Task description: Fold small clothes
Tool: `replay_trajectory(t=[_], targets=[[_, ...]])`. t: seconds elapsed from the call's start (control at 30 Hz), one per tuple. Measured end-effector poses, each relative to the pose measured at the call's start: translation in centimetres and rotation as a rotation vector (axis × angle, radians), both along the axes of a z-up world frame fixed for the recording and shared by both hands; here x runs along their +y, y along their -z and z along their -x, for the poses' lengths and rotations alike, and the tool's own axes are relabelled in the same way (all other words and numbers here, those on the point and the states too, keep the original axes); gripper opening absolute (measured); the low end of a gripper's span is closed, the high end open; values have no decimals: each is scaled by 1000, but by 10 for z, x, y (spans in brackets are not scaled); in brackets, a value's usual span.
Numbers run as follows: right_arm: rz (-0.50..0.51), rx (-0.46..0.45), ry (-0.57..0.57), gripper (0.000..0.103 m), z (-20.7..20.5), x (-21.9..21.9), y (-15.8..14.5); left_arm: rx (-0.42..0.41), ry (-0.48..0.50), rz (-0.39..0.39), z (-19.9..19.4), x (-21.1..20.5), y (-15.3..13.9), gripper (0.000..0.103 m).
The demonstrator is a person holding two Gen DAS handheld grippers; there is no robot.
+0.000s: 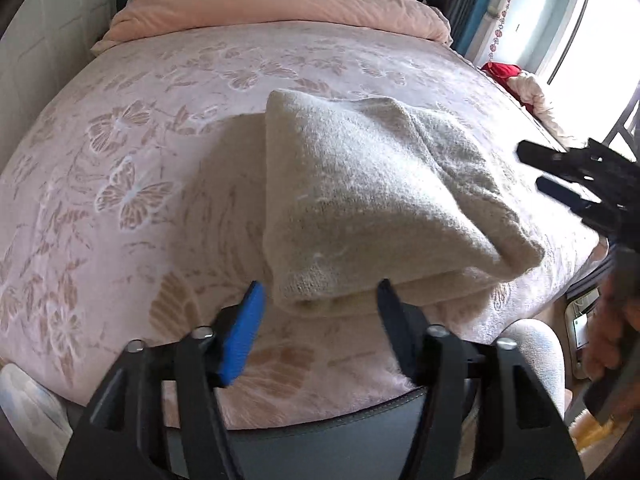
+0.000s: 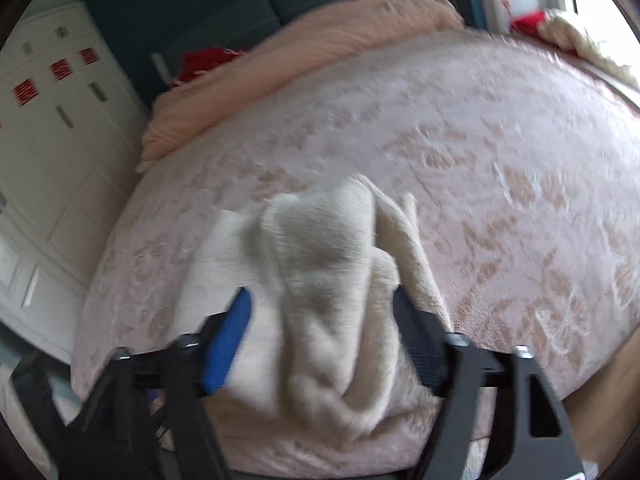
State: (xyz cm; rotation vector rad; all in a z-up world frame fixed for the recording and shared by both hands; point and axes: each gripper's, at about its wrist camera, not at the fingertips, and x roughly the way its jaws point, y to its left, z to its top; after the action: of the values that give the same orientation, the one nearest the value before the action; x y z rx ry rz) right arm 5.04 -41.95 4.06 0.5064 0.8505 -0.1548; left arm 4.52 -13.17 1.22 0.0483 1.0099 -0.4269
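A cream knitted garment (image 1: 360, 196) lies folded in a thick bundle on the pink butterfly-patterned bed cover (image 1: 120, 160). My left gripper (image 1: 320, 300) is open, its fingers either side of the bundle's near edge, not closed on it. My right gripper (image 1: 560, 172) shows at the right of the left wrist view, open, just off the garment's right side. In the blurred right wrist view the right gripper (image 2: 320, 312) is open above the garment (image 2: 320, 264), fingers spread around its folds.
A peach duvet (image 1: 280, 8) is bunched at the head of the bed. Red cloth (image 1: 504, 72) lies by the window on the right. White wardrobe doors (image 2: 52, 140) stand to the left. A grey bed-frame edge (image 1: 320, 420) runs below the left gripper.
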Motion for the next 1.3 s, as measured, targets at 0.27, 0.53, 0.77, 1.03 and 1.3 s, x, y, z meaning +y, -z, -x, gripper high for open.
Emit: replay_trajectory(t=[0.27, 0.53, 0.77, 1.03, 1.3], targets=[[-103, 4, -70, 14, -36, -5, 12, -21, 9, -6, 1, 3, -6, 69], [59, 261, -50, 16, -39, -38, 64, 16, 10, 3, -1, -2, 4, 73], [55, -66, -49, 22, 1, -11, -44, -12, 15, -5, -1, -4, -3, 78], [79, 230, -388, 16, -38, 84, 67, -6, -8, -84, 0, 2, 1, 81], [29, 109, -421, 18, -31, 98, 4, 36, -65, -74, 2, 35, 7, 87]])
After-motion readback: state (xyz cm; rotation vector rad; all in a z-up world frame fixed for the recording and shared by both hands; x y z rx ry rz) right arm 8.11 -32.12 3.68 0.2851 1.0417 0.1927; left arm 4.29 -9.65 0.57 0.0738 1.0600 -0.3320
